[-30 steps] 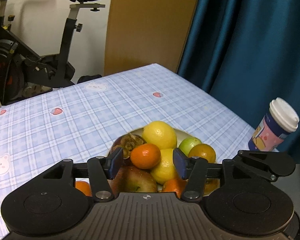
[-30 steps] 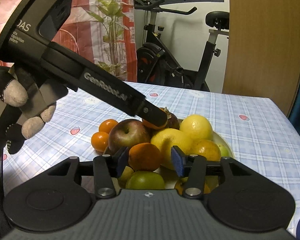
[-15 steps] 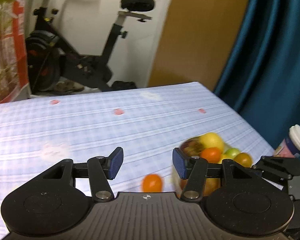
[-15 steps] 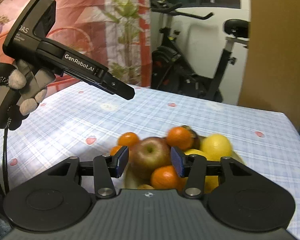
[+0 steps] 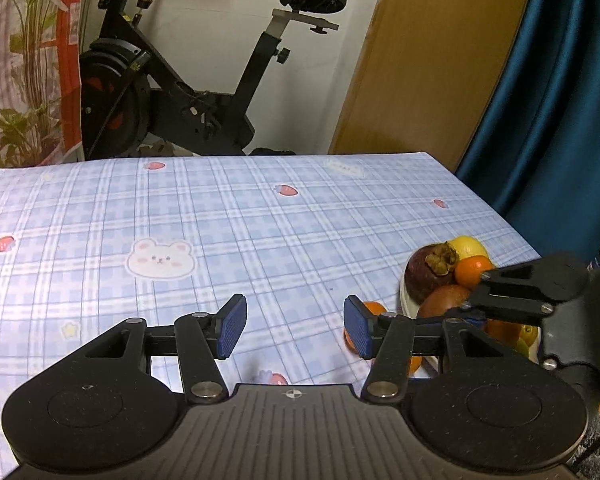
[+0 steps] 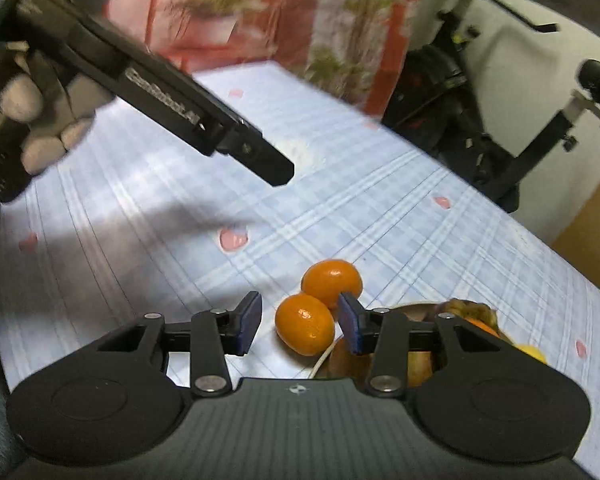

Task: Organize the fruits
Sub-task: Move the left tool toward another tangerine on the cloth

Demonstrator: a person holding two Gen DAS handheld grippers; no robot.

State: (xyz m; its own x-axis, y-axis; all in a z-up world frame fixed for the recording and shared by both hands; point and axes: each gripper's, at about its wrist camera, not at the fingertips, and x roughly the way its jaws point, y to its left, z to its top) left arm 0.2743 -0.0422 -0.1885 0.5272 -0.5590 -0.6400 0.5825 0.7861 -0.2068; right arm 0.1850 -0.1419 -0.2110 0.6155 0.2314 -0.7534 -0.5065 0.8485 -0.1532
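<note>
Two oranges (image 6: 305, 323) lie on the counter (image 6: 380, 216) beside the heaped plate (image 5: 407, 300); the right fingers (image 6: 299, 327) are closing around the nearer, untouched; the left fingers (image 5: 295, 326) are held apart, empty.

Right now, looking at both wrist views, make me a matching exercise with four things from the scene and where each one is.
Things:
1. two oranges
2. mangosteen
3. exercise bike
4. blue curtain

Places:
A. on the floor beyond the table's far edge
B. on the tablecloth, beside the plate
C. on top of the fruit pile
D. hanging past the table's right side

Pairs: 1-B, 2-C, 3-A, 4-D
</note>
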